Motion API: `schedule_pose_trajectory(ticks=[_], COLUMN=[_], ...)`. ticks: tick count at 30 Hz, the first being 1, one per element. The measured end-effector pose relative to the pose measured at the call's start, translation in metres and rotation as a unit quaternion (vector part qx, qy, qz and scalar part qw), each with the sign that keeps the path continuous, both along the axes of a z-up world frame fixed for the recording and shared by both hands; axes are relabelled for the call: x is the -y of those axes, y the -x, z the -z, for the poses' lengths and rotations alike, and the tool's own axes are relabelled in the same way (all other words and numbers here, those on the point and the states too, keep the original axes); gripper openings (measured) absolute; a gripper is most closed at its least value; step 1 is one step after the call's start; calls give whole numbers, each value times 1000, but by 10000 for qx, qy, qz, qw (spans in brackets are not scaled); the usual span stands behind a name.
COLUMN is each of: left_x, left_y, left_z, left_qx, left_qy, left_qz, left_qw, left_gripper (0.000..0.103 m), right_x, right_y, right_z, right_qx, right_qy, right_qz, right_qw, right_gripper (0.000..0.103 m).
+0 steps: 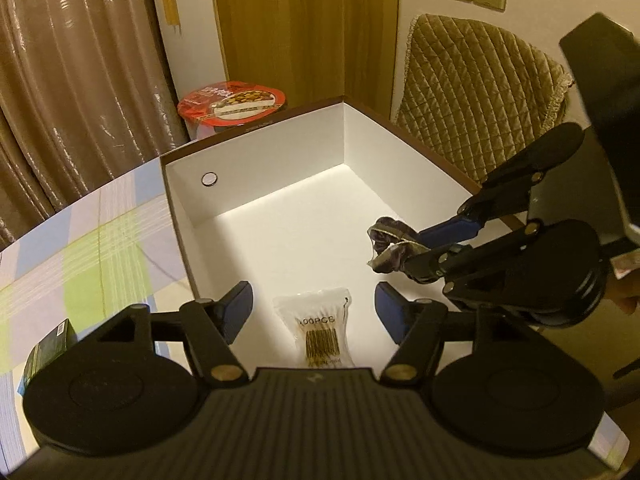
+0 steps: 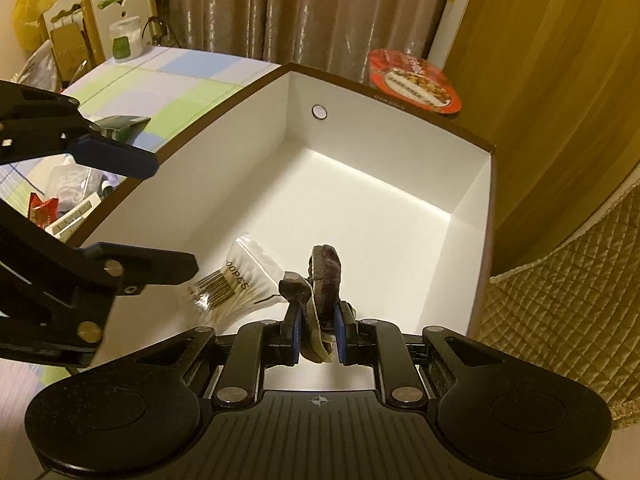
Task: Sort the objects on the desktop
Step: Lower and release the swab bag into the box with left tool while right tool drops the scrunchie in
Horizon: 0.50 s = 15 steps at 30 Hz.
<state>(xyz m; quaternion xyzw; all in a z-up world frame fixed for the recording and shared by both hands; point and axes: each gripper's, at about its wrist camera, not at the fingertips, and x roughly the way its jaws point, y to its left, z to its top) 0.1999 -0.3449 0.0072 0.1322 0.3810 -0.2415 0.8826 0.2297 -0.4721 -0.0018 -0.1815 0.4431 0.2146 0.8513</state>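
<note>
A large open box with white inside walls [image 1: 260, 152] [image 2: 400, 136] and a brown rim stands on the checked tablecloth. On its floor lies a clear bag of cotton swabs [image 1: 320, 328] [image 2: 240, 284]. My left gripper [image 1: 314, 300] [image 2: 175, 216] hangs open over that bag, its blue pads well apart and not touching it. My right gripper [image 2: 316, 316] [image 1: 408, 252] is shut on a dark fabric scrunchie [image 2: 326, 276] [image 1: 386, 248], held above the box floor on the right side, close to the swab bag.
A red-lidded instant noodle bowl [image 1: 232, 100] [image 2: 414, 80] sits behind the box. A small dark green box [image 1: 48, 344] [image 2: 124, 124] and several small packets [image 2: 68, 200] lie on the tablecloth to the box's left. A quilted chair back [image 1: 480, 92] stands on the right.
</note>
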Motion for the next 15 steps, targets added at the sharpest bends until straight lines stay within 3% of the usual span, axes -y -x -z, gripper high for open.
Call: schedule_pose_trajectory(ticks=[15], left_x=[-13], left_y=[8], left_z=[-6], left_qx=[135], left_qy=[85], left_qz=[-50], left_qw=[9999], left_gripper=[65], right_x=[-1], right_y=[-4], right_z=[-4], right_qx=[234], right_qy=[72], right_qz=[192], right_qw=[9995], right_gripper=[15])
